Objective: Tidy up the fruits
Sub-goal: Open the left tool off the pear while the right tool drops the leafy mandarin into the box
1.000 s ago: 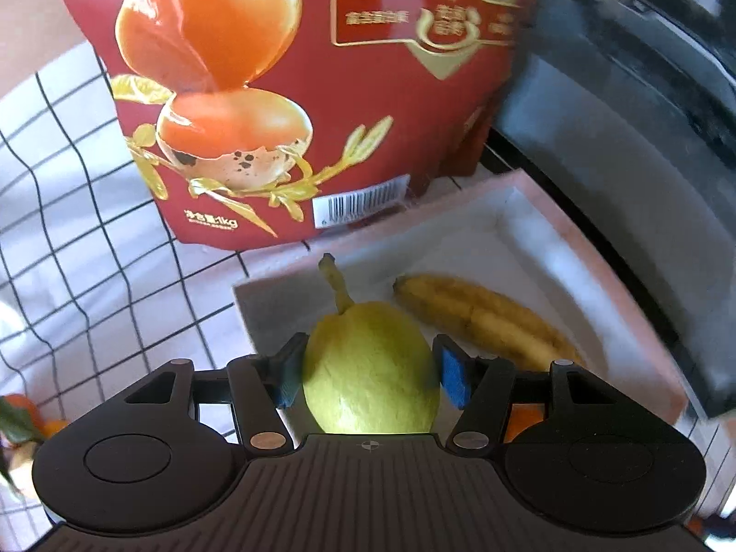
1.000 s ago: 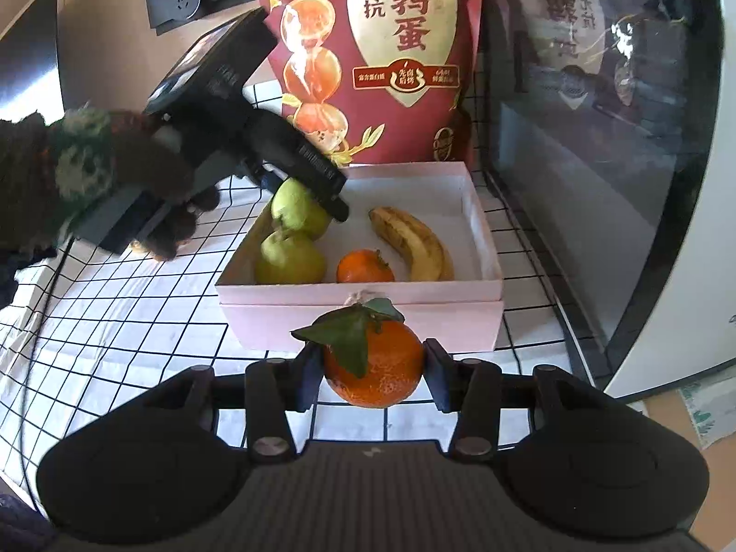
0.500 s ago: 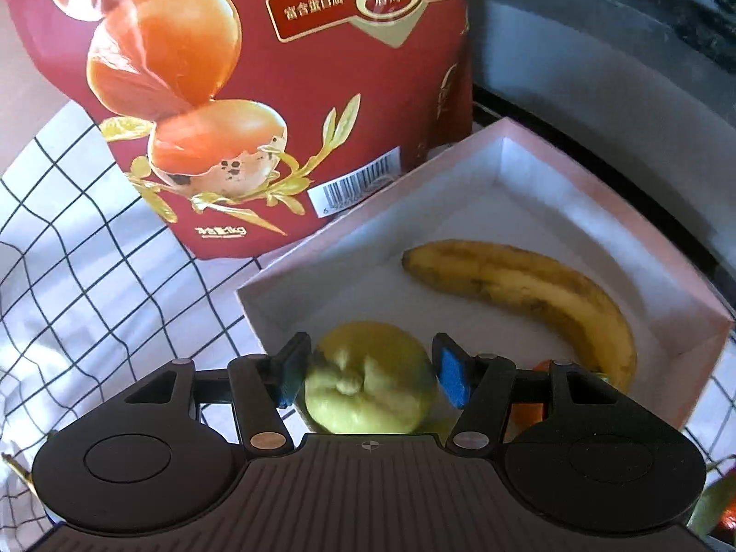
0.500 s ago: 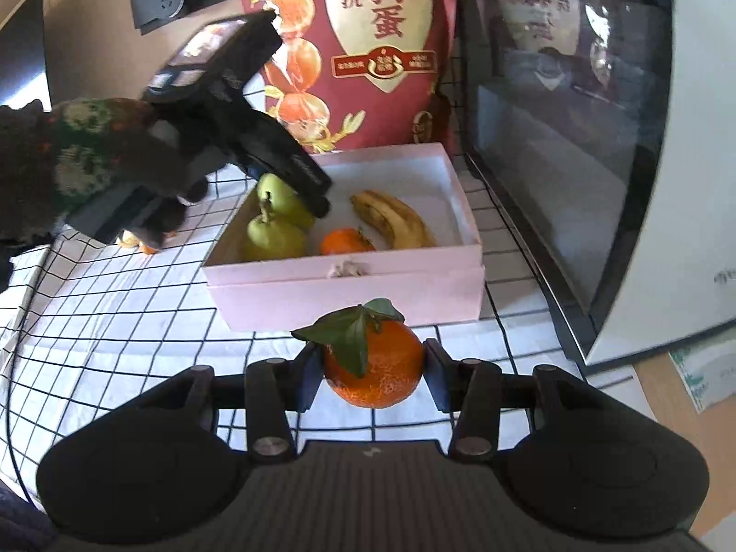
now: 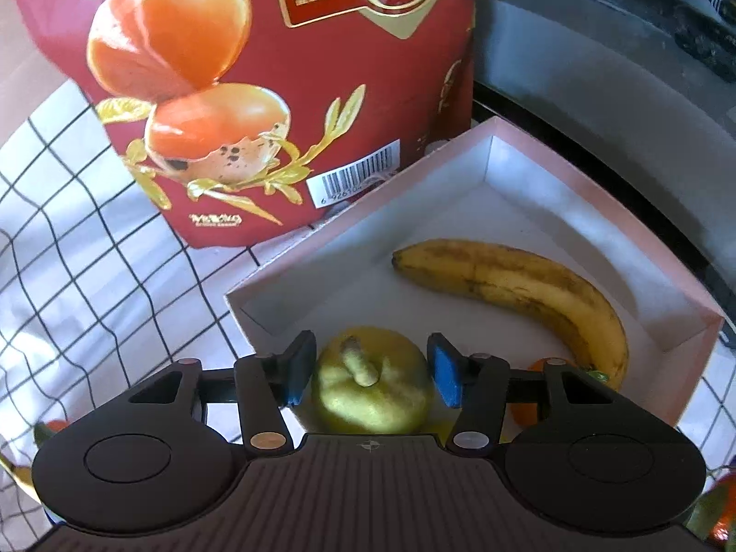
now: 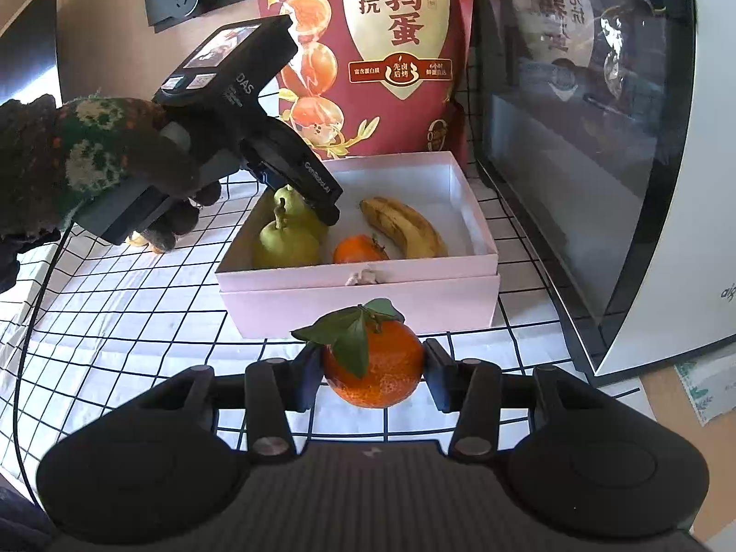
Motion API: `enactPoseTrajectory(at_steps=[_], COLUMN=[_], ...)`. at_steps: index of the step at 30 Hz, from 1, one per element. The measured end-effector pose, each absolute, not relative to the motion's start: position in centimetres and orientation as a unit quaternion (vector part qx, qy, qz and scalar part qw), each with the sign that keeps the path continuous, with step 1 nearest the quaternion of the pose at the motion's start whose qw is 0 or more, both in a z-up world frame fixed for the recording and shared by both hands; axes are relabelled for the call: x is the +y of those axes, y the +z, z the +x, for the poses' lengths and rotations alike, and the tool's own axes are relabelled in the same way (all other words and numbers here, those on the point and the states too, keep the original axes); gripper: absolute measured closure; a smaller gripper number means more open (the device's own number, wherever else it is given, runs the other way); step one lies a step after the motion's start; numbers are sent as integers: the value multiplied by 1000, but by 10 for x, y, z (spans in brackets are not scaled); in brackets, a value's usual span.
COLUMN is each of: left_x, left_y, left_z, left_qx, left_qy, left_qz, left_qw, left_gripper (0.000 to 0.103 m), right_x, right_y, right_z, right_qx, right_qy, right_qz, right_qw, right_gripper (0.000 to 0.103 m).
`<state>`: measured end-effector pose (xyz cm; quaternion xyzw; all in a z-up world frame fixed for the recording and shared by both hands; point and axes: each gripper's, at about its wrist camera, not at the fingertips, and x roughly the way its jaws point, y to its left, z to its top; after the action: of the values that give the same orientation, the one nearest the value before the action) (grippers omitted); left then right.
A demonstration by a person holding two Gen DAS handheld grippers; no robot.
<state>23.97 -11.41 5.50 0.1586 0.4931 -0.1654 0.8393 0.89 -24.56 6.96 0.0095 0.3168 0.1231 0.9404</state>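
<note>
A pink box (image 6: 359,294) with a white inside holds a banana (image 6: 402,232), a tangerine (image 6: 359,250) and two green pears (image 6: 285,244). In the left wrist view the banana (image 5: 520,287) lies at the right of the box (image 5: 598,202). My left gripper (image 5: 370,370) is open, with its blue pads standing just clear of a pear (image 5: 372,384) that sits in the box's near left corner. My right gripper (image 6: 372,368) is shut on a leafy tangerine (image 6: 372,363) and holds it in front of the box.
A red snack bag (image 6: 382,55) stands behind the box. A white oven with a dark glass door (image 6: 598,138) stands at the right. The checked cloth (image 6: 129,322) covers the table. More fruit lies at the left, beyond my left hand.
My left gripper has lowered the pear into the box and opened off it. My right gripper still holds the tangerine and has backed off a little from the box.
</note>
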Motion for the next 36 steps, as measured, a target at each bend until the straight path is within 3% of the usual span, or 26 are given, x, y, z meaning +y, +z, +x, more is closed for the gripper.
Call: enactPoseTrajectory(at_steps=[9,16,25,36], left_x=[-82,-19,49,99], left_y=[90,109,65,40], left_z=[225,168,88,39], left_qx=[465,414,441,465], left_qy=[-166,-185,-139,-90], left_qz=[98,-55,-146,-197], left_qw=[864,890,875,858], left_gripper=[48,48,48,48], right_x=[-251,-246,-225,-193], right_y=[69,84,101,124], right_z=[14,22,82,192], right_qx=[323,300,278,311], right_qy=[113,133,156,223], right_qz=[12,7,-28,42], right_qw=[940,945,947,923], right_gripper=[57,57,57,57])
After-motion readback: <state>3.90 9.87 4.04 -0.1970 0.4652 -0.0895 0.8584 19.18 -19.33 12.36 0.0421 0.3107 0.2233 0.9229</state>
